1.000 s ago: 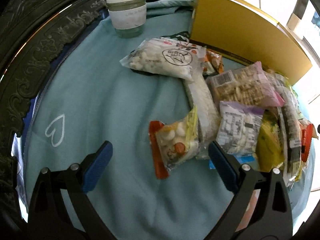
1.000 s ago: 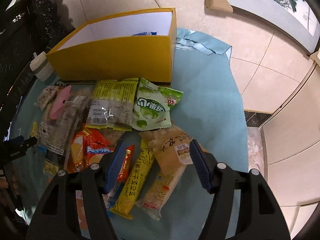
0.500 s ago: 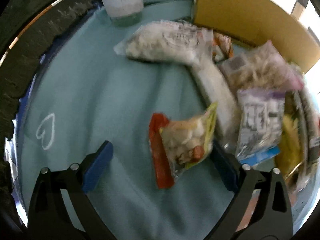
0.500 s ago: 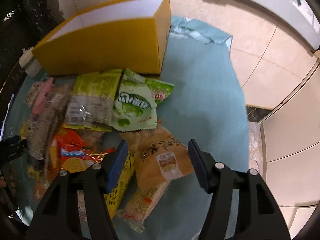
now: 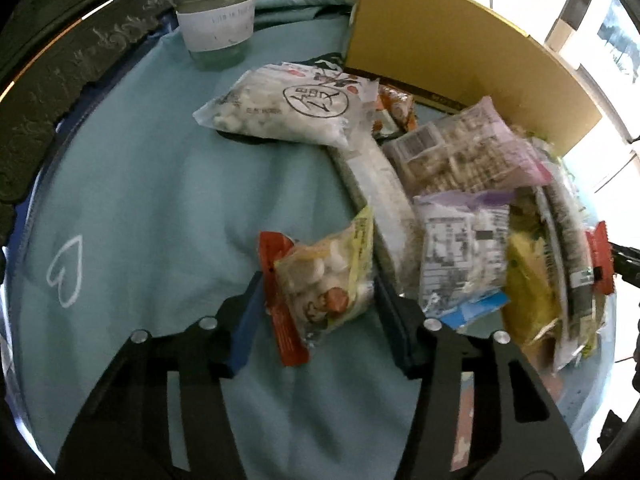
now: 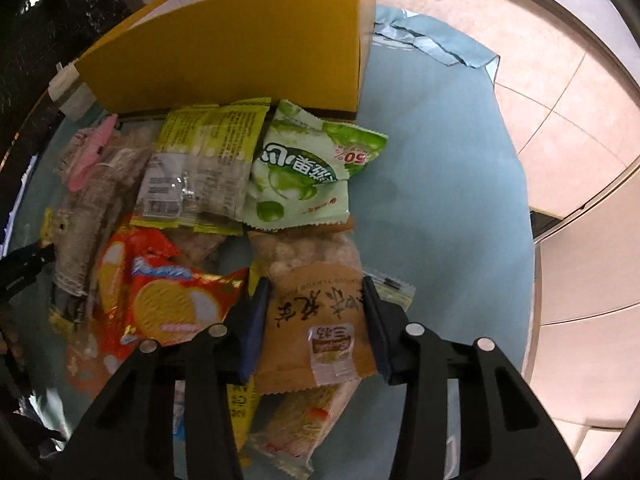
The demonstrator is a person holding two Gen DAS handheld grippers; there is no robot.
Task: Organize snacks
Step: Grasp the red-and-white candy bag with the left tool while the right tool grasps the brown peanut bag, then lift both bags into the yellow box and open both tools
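blue-padded left tongs [image 5: 316, 312] have just closed on the small clear candy bag [image 5: 324, 284] mid-tabletop, right tongs [image 6: 316, 312] likewise on the brown paper snack bag [image 6: 316, 312] near the front edge; we judge both need lifting into the yellow box [image 6: 224, 48].

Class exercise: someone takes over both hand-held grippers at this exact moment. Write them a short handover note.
Left hand-held gripper: jaws have just been closing on the small clear snack bag with the orange edge, pads at its sides.
Right hand-held gripper: jaws have just been closing on the brown paper-look snack bag.
The other snacks lie piled on the blue cloth before the yellow box; a lidded jar stands apart.
Done: two bags gripped. Left: lift them, sort the pile.
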